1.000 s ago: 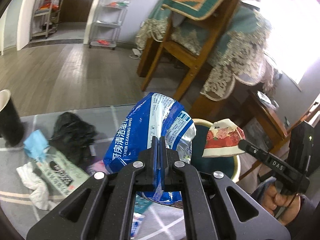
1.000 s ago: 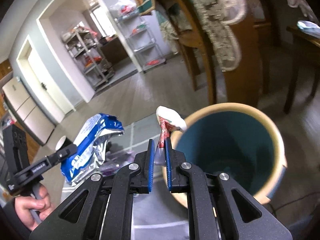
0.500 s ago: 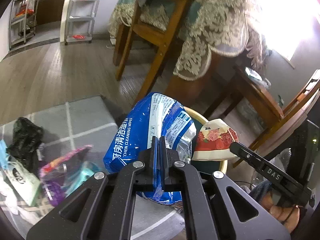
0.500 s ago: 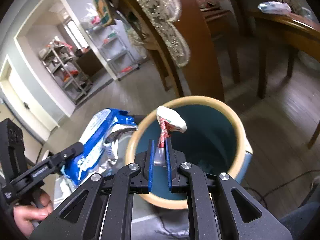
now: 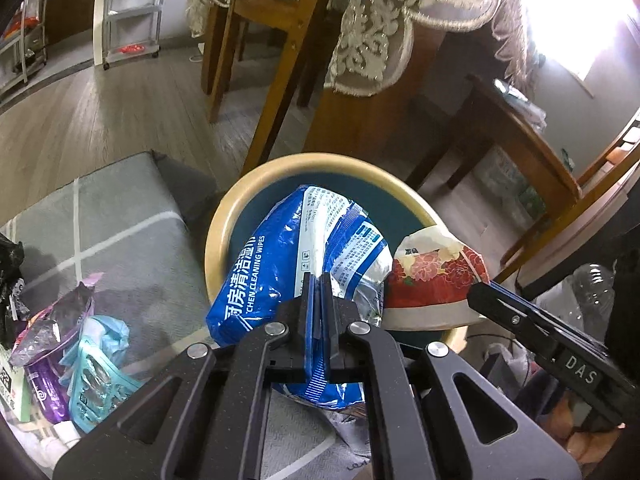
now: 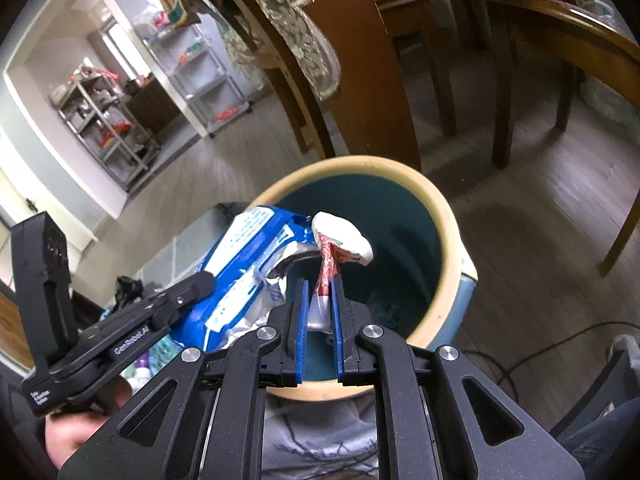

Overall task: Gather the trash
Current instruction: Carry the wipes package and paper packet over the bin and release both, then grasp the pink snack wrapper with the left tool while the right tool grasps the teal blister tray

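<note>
Two handheld claws meet over a round bin with a cream rim and teal inside. The left claw is closed tight on a crumpled blue wet-wipes pack, which hangs above the left half of the bin's mouth. Seen from the right wrist camera, the right claw has its blue pads parted a little, with the red neck of a flattened floral paper cup standing between them; whether the pads press on it cannot be told from either view. The cup's white rim sits above the middle of the bin, just beside the blue pack. To the left of the bin, a grey rug on the floor carries more litter: a purple wrapper, a light-blue plastic packet and a black bag. Wooden chairs draped with lace covers stand behind the bin.
</note>
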The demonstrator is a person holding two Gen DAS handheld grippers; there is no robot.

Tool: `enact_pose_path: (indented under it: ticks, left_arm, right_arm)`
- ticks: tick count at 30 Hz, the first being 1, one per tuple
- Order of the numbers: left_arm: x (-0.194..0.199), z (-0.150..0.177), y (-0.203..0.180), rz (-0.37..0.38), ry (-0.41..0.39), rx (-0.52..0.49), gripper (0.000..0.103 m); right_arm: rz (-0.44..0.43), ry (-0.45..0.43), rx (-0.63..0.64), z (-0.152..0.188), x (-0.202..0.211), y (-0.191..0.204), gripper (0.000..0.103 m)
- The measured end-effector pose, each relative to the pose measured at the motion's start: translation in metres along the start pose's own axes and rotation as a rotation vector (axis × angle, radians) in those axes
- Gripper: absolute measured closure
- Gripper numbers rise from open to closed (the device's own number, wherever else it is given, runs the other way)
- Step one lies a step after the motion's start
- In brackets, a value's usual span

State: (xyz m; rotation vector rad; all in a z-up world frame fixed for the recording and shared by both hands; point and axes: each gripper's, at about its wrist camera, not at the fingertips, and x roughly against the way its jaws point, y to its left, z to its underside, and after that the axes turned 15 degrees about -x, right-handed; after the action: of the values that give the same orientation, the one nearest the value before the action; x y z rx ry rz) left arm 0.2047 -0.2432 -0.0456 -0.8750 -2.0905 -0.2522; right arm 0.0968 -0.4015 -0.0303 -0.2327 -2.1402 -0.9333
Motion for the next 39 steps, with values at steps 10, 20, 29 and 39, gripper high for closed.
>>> enact_pose_path:
  ticks: [10,20,29,39]
  left_arm:
    - [0.012,0.013,0.017,-0.008,-0.002,0.034,0.095]
    - [0.051,0.018,0.027,-0.018,-0.071,0.05,0.052]
    - [0.085,0.03,0.047,-0.065,-0.106,0.062,0.05]
    - [0.124,0.063,0.094,-0.158,-0.113,0.121,0.049]
  right_arm:
    - [0.011,0.018,-0.02,-0.002,-0.009,0.0,0.072]
    - [-0.01,0.006,-0.034,0.0,-0.008,-0.001,0.055]
    - [-0.028,0.004,-0.033,0.002,-0.007,0.005,0.051]
    - [-0.048,0.024,0.018,0.009,-0.016,0.025,0.048]
